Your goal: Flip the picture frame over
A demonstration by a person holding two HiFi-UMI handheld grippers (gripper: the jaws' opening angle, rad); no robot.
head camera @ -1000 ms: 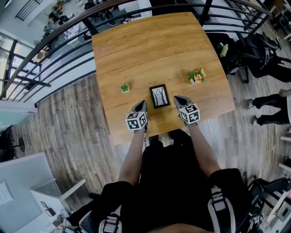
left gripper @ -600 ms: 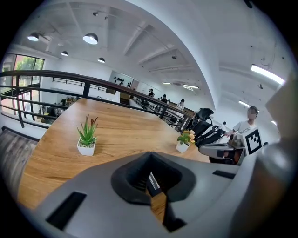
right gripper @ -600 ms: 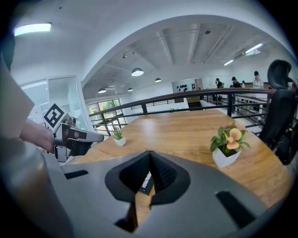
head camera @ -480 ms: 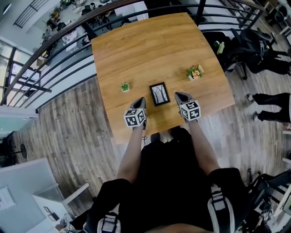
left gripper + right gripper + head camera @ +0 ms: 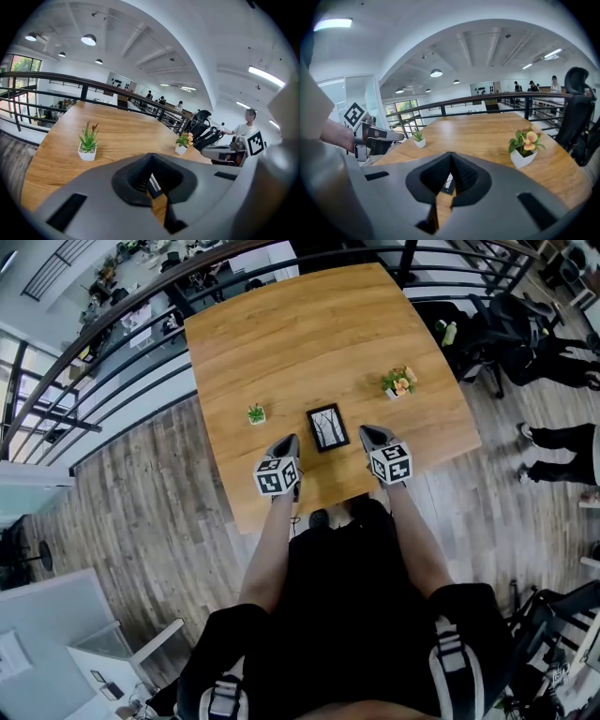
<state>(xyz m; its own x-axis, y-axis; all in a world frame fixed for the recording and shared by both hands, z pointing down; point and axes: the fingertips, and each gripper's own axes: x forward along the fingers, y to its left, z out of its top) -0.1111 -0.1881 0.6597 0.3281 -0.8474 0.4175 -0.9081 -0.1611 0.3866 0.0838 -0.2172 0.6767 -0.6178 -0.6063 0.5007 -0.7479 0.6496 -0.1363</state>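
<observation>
A small black picture frame (image 5: 327, 427) with a white tree print lies face up on the wooden table (image 5: 309, 334), near its front edge. A sliver of the picture frame (image 5: 154, 184) shows through the left jaws, and the frame (image 5: 447, 183) shows likewise in the right gripper view. My left gripper (image 5: 292, 442) is shut and empty, just left of the frame. On the frame's other side my right gripper (image 5: 366, 434) is shut and empty too. Neither touches the frame.
A small green succulent pot (image 5: 256, 414) stands left of the frame, and a flowering plant pot (image 5: 398, 382) stands to its right. A black railing (image 5: 122, 343) runs round the table's far sides. Chairs and people's legs (image 5: 562, 442) are off to the right.
The whole head view has shifted slightly; both grippers stay beside the frame, shut. The frame has not moved.
</observation>
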